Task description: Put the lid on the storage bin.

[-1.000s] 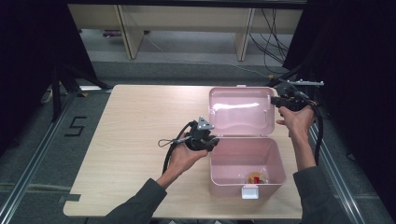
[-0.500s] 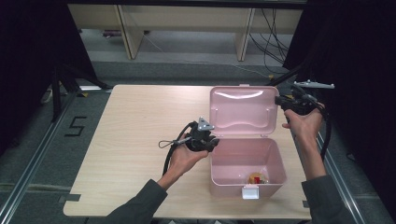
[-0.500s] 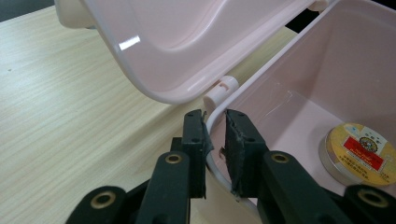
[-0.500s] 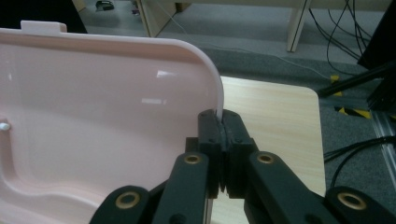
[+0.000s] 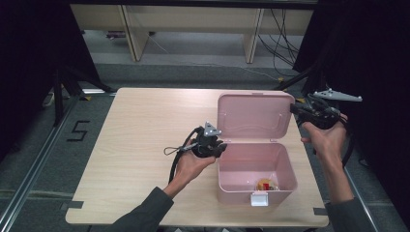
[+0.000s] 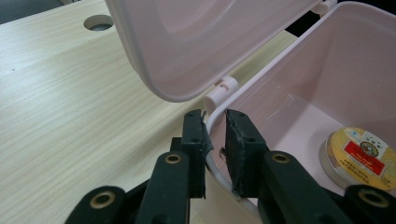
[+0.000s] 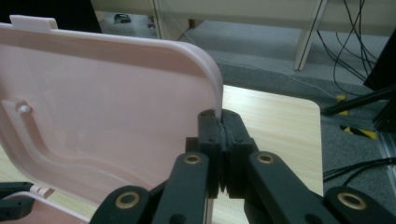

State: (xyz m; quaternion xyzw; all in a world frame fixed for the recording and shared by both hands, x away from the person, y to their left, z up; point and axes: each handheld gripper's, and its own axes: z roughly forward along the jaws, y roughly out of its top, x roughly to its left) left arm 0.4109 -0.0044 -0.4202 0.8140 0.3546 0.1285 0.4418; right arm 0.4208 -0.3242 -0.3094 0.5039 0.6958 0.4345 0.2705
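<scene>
In pink box (image 5: pixel 256 169), red-gold labelled tin (image 6: pixel 362 151), text unreadable, L claw (image 6: pixel 215 135) clamps rim, R claw (image 7: pixel 223 128) clamps lid (image 7: pixel 102 107).

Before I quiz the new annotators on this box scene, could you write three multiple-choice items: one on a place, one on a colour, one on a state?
1. Where does the round tin lie?
A. inside the box
B. on the table beside the box
C. on the lid

2. What colour is the box?
A. blue
B. pink
C. white

3. How does the lid stand?
A. shut and latched
B. lying loose on the table
C. raised open on its hinge

Answers:
1 A, the tin rests on the box floor in the high view.
2 B, walls and lid are pink.
3 C, the right gripper clamps the raised lid's edge while the left gripper pinches the box's rim.
</scene>
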